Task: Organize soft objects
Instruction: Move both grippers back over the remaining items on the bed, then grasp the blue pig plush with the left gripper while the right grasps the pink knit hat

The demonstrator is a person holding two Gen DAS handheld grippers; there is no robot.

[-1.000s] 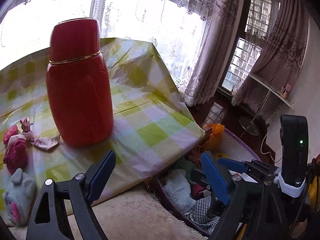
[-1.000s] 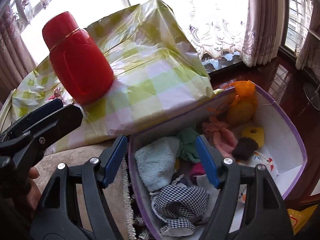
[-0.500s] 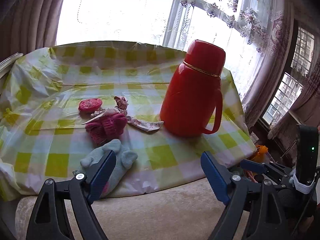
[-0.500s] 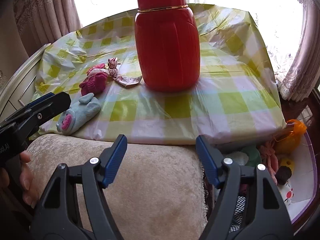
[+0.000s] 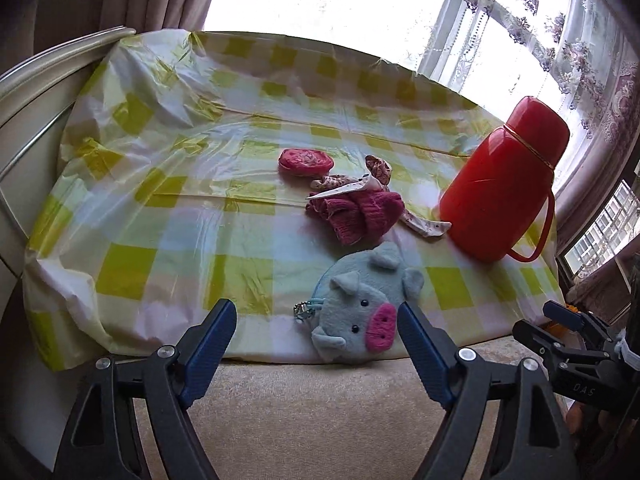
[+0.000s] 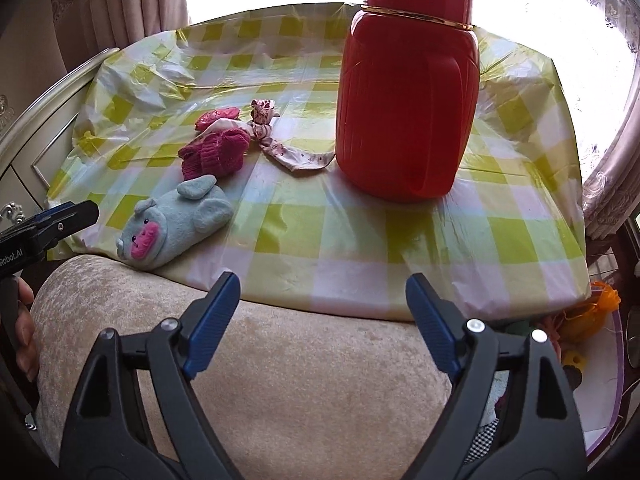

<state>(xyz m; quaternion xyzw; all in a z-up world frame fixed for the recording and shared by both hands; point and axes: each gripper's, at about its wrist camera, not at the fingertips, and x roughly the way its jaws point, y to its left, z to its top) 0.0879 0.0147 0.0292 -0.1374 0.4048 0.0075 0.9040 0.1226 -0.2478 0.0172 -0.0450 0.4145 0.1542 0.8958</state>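
A blue plush pig (image 5: pixel 364 304) (image 6: pixel 176 222) lies at the near edge of the checked tablecloth (image 5: pixel 168 208). Behind it lie a magenta knitted piece (image 5: pixel 360 212) (image 6: pixel 214 154), a patterned cloth strip (image 5: pixel 360 182) (image 6: pixel 280 148) and a flat pink pouch (image 5: pixel 306 162) (image 6: pixel 218 117). My left gripper (image 5: pixel 316 344) is open and empty, just in front of the pig. My right gripper (image 6: pixel 322 320) is open and empty over the beige cushion (image 6: pixel 280 380), right of the pig.
A tall red thermos (image 5: pixel 500 184) (image 6: pixel 408 84) stands on the cloth at the right. A purple-rimmed bin (image 6: pixel 600 380) with soft items sits low at the right. A cabinet edge (image 6: pixel 44 120) runs along the left. Curtains and windows lie behind.
Both grippers have swung left from the bin toward the table. The pig now lies right in front of the left gripper. Both stayed open.
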